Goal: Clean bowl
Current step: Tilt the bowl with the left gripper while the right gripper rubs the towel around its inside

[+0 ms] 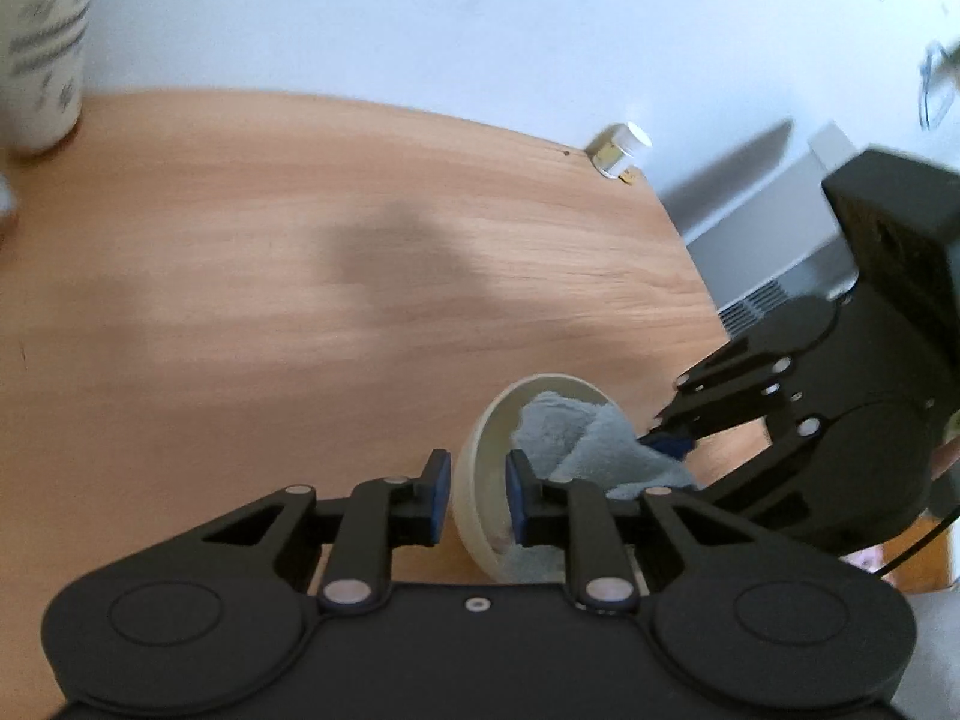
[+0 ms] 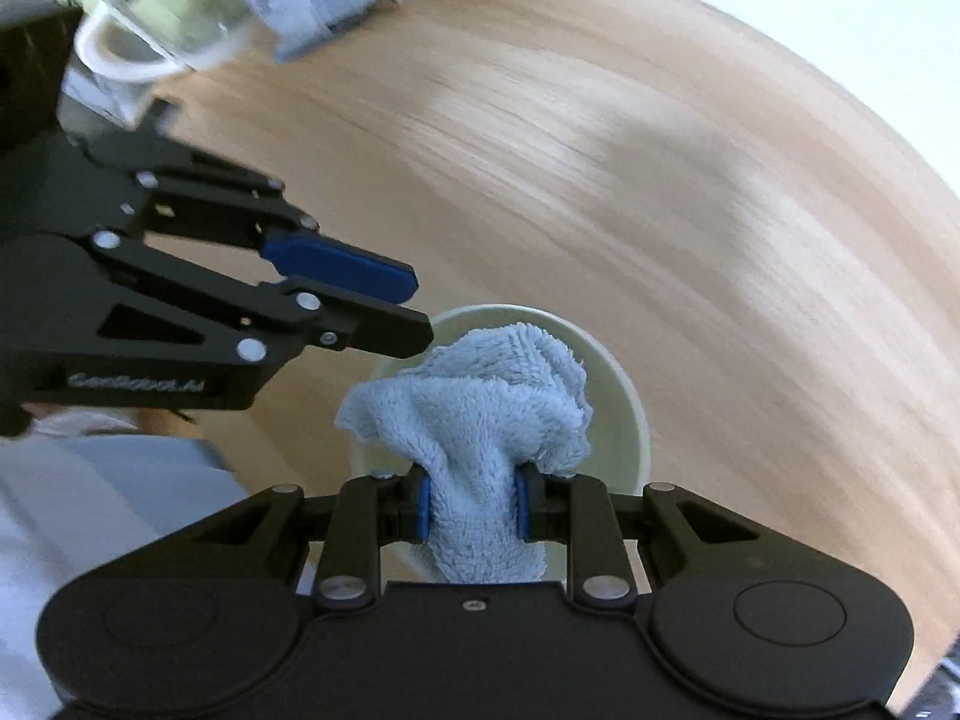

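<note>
**Desk:** What is happening at the wooden table (image 1: 300, 252)?

**Photographer:** A person is working two handheld grippers over a small cream bowl (image 1: 480, 468). The left gripper (image 1: 478, 495) is pinching the bowl's near rim, one blue pad outside the wall and one inside, jaws drawn narrow on it. The bowl is being held tipped, its mouth turning toward the right-hand side.

**Desk:** And the other one?

**Photographer:** The right gripper (image 2: 472, 507) is clamping a bunched pale-blue cloth (image 2: 480, 396), jaws closed tight on the middle of the wad. The free end of the cloth is pushing forward, straight off the fingertips, into the bowl (image 2: 624, 396).

**Desk:** Which relation matters for the next stroke?

**Photographer:** The bowl's opening is lying directly ahead of the right jaws, and the cloth's long axis is running along the fingers into it. So the right gripper looks to be doing the wiping while the left is only bracing. The left fingers (image 2: 348, 264) are crossing in from the side, touching the rim just beside the cloth.

**Desk:** How far along?

**Photographer:** Mid-wipe, by my reading. Both views are blurring, so I cannot tell whether the inside is looking clean.

**Desk:** Anything else in frame?

**Photographer:** A glass measuring jug (image 2: 156, 6) is standing well apart at the table's far side.
</note>
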`<state>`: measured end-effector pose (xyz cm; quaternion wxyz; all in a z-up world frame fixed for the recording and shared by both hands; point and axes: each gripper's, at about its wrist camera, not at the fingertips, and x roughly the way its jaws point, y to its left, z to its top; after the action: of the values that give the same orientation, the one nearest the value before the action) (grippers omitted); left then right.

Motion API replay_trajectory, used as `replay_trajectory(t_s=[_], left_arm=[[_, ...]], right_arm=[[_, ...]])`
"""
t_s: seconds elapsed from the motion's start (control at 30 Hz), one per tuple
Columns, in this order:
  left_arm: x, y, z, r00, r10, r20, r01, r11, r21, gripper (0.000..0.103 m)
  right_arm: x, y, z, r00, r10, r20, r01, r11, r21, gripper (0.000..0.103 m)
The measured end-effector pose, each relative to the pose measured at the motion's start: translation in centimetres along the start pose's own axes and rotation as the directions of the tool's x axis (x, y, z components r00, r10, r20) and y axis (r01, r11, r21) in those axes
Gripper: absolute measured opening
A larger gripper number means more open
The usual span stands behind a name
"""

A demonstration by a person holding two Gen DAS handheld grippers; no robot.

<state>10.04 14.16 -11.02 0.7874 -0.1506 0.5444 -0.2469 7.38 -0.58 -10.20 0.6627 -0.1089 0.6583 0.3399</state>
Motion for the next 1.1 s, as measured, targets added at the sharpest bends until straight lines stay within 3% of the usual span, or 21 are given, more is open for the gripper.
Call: replay_trajectory(t_s=[0.13, 0.33, 0.57, 0.77, 0.97, 1.1], left_arm=[[0.9, 0.3, -0.5, 1.0, 0.003, -0.014, -0.004, 0.998, -0.058, 0.015], [1.3, 0.2, -0.7, 0.999, 0.025, -0.022, -0.026, 0.997, -0.067, 0.013], [1.5, -0.5, -0.6, 0.999, 0.045, -0.022, -0.046, 0.998, -0.05, 0.014], [1.6, -0.5, -0.6, 0.998, 0.06, -0.025, -0.061, 0.997, -0.044, 0.014], [2.9, -0.7, -0.5, 0.996, 0.084, -0.044, -0.085, 0.996, -0.035, 0.009], [3.1, -0.9, -0.3, 0.996, 0.087, -0.036, -0.088, 0.996, -0.023, 0.008]], right_arm=[[1.7, 0.3, 0.0, 0.999, 0.036, -0.006, -0.036, 0.999, -0.001, 0.027], [5.3, -0.3, 0.7, 0.999, 0.04, -0.013, -0.04, 0.999, 0.003, 0.027], [7.5, 1.5, 1.1, 0.999, -0.044, -0.008, 0.043, 0.998, -0.039, 0.027], [6.9, 2.3, 1.4, 0.991, -0.131, -0.02, 0.129, 0.99, -0.065, 0.027], [4.0, 2.2, 0.7, 0.997, -0.029, -0.075, 0.022, 0.995, -0.094, 0.027], [4.3, 2.0, -0.2, 0.993, -0.005, -0.118, -0.012, 0.989, -0.149, 0.027]])
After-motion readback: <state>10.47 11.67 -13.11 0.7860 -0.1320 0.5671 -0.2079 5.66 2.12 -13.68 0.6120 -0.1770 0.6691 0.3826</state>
